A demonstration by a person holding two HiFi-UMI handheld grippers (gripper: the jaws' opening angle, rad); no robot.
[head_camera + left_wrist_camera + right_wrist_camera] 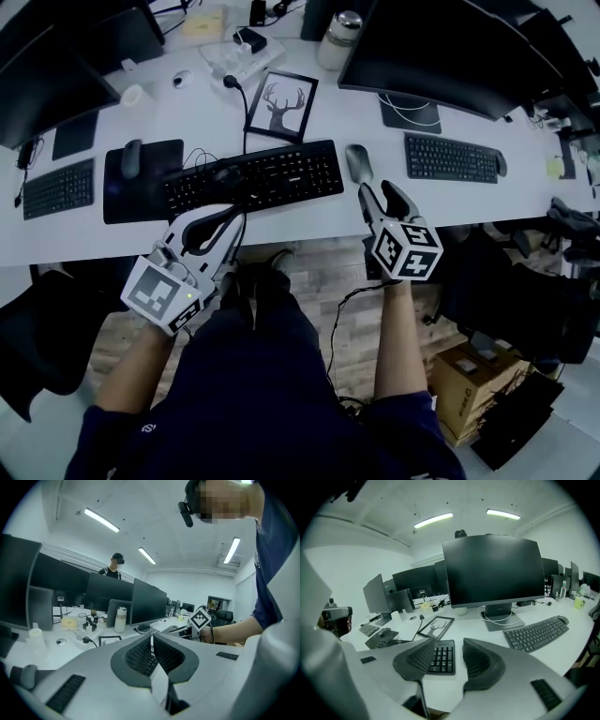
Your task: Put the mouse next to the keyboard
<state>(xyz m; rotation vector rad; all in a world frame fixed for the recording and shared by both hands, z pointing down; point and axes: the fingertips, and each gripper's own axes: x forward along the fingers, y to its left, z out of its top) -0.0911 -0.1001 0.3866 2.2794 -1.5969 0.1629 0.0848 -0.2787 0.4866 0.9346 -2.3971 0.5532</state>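
A grey mouse (357, 162) lies on the white desk (309, 220), just off the right end of the black keyboard (253, 177). My right gripper (378, 190) hovers at the desk's front edge, just short of the mouse, its jaws apart with nothing between them. In the right gripper view the same gripper (449, 645) frames the keyboard's number pad (441, 658); the mouse does not show there. My left gripper (233, 216) hangs in front of the keyboard, over the desk edge. Its pads meet at the tip (151, 641) with nothing held.
A framed deer picture (281, 103) stands behind the keyboard. Another mouse (132, 157) rests on a black pad at the left, beside a small keyboard (58, 187). A further keyboard (450, 157) and monitor (441, 52) are at the right. A cardboard box (473, 375) sits on the floor.
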